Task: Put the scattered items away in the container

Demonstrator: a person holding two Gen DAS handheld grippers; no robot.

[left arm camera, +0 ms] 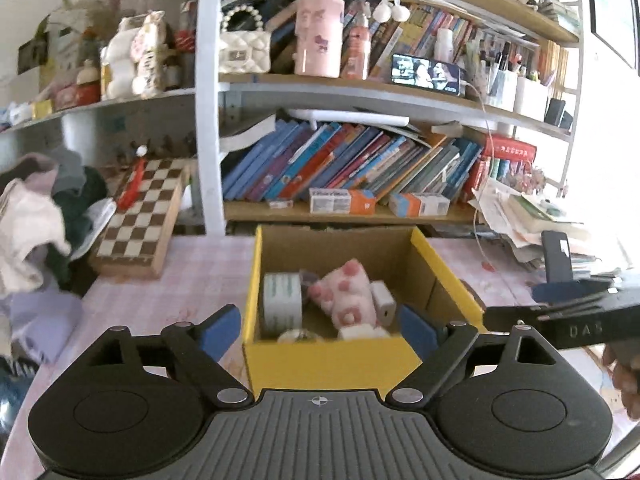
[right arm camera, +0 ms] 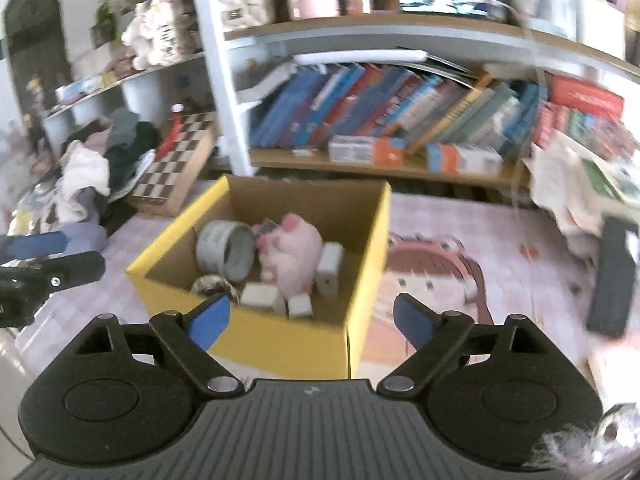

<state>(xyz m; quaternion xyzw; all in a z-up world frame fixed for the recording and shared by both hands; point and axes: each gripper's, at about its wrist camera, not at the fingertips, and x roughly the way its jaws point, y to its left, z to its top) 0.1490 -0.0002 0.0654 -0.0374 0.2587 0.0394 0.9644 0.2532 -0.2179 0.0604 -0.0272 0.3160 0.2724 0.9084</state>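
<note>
At centre frame in both wrist views, the yellow cardboard box point(left arm camera: 328, 354) sits on the pink counter point(left arm camera: 192, 276) holding a tape roll point(left arm camera: 282, 300), a pink plush toy point(left arm camera: 346, 294) and small white blocks point(right arm camera: 260, 295), while left claw point(left arm camera: 318, 330) and right claw point(right arm camera: 310, 318) stand apart, empty.

Both our grippers wide, nothing between the fingers

Our left gripper point(left arm camera: 318, 330) points forward and somewhat down, its blue pads point(left arm camera: 218, 334) spread far apart with nothing clamped. Our right gripper point(right arm camera: 310, 318) sits just the same, tilted down, blue pads point(right arm camera: 210, 320) splayed and bare. In the left wrist view the right gripper reaches in from the right edge, with fingers of our hand point(left arm camera: 624, 376) curled under it; in the right wrist view the left gripper's tip pokes in at the left edge
</note>
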